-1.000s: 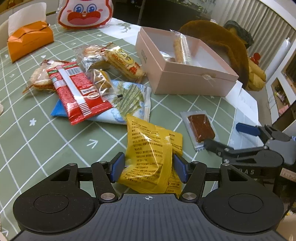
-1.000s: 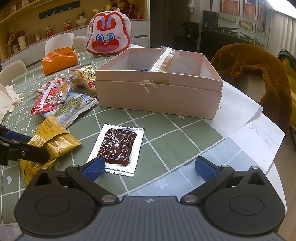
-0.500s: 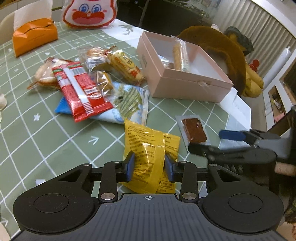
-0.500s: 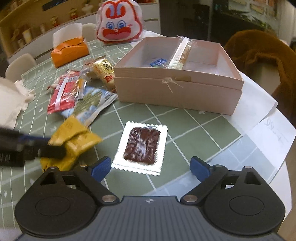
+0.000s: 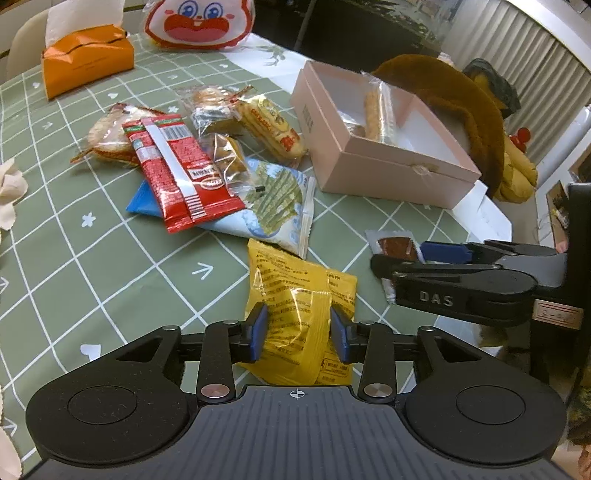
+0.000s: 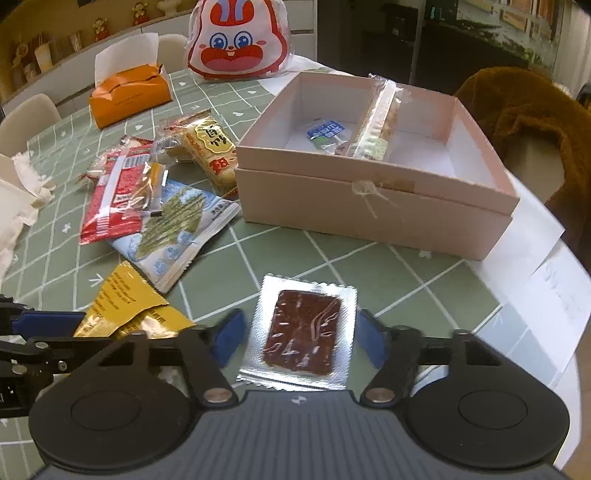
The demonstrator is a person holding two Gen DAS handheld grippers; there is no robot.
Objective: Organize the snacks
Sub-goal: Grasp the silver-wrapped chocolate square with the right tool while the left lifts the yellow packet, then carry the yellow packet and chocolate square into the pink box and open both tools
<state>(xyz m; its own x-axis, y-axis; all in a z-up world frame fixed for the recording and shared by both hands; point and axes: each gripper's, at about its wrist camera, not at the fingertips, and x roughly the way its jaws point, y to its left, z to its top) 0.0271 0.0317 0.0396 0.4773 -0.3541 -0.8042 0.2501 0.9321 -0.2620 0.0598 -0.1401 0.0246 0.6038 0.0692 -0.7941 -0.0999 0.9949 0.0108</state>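
Note:
My left gripper [image 5: 299, 332] has its blue pads pressed on a crumpled yellow snack packet [image 5: 295, 291] near the table's front; its jaws are opening slightly. My right gripper [image 6: 299, 341] straddles a silver packet with a brown snack [image 6: 303, 332]. Its jaws are closing, and the pads stand just off the packet's edges. In the left wrist view the right gripper [image 5: 406, 256] reaches in from the right over that silver packet [image 5: 395, 245]. The open pink box [image 6: 369, 206] stands behind it, with a long clear-wrapped biscuit stick [image 6: 380, 122] and a small blue packet [image 6: 325, 131] inside.
A heap of snacks lies left of the box: a red packet [image 5: 173, 173], a blue-white seaweed packet [image 5: 273, 206], and rice crackers [image 5: 273, 125]. Farther back are an orange tissue box [image 5: 85, 62] and a rabbit bag [image 5: 199, 22]. White papers [image 6: 535, 277] cover the right edge.
The left jaws narrowed onto the yellow packet and squeezed it. The right gripper moved forward over the silver packet and its jaws came in around it.

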